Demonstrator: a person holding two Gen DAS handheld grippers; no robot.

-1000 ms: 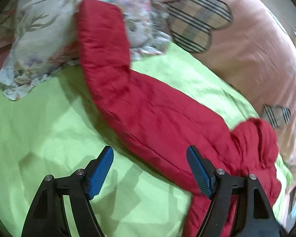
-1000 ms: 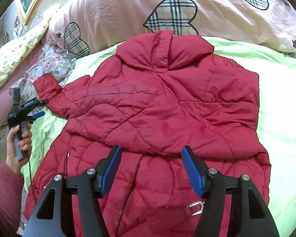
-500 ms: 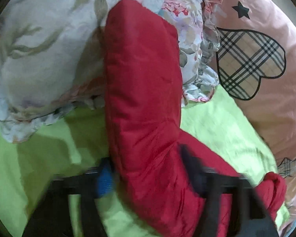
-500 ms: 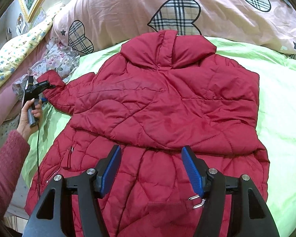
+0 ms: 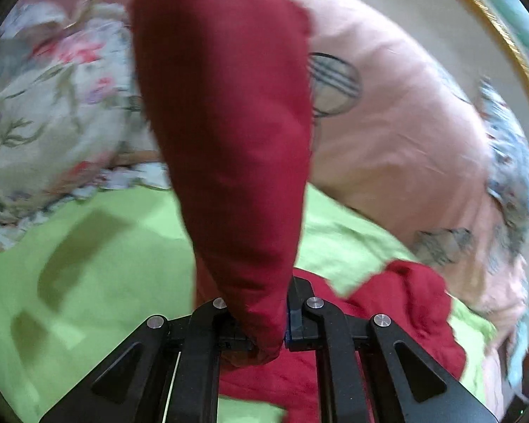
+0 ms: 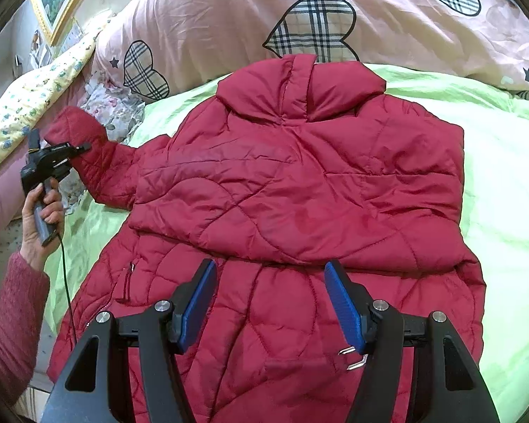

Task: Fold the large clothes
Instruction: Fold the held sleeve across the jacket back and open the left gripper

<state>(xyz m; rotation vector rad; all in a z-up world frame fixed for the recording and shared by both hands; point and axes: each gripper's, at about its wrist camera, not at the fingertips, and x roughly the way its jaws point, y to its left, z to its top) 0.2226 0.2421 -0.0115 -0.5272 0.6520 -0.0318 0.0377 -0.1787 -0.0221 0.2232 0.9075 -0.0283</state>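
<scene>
Red quilted jacket flat on green sheet, collar toward pink heart-print duvet. Sleeve lifted off sheet, cuff end up, floral pillow just behind it. Left gripper clenched on sleeve, fabric pinched between pads; jaws just closed on it. Right gripper over jacket's lower half, jaws apart, nothing gripped. Left hand on handle, red knit cuff at wrist.

A home bedroom: green bedsheet, heart-print quilt, floral pillow.
</scene>
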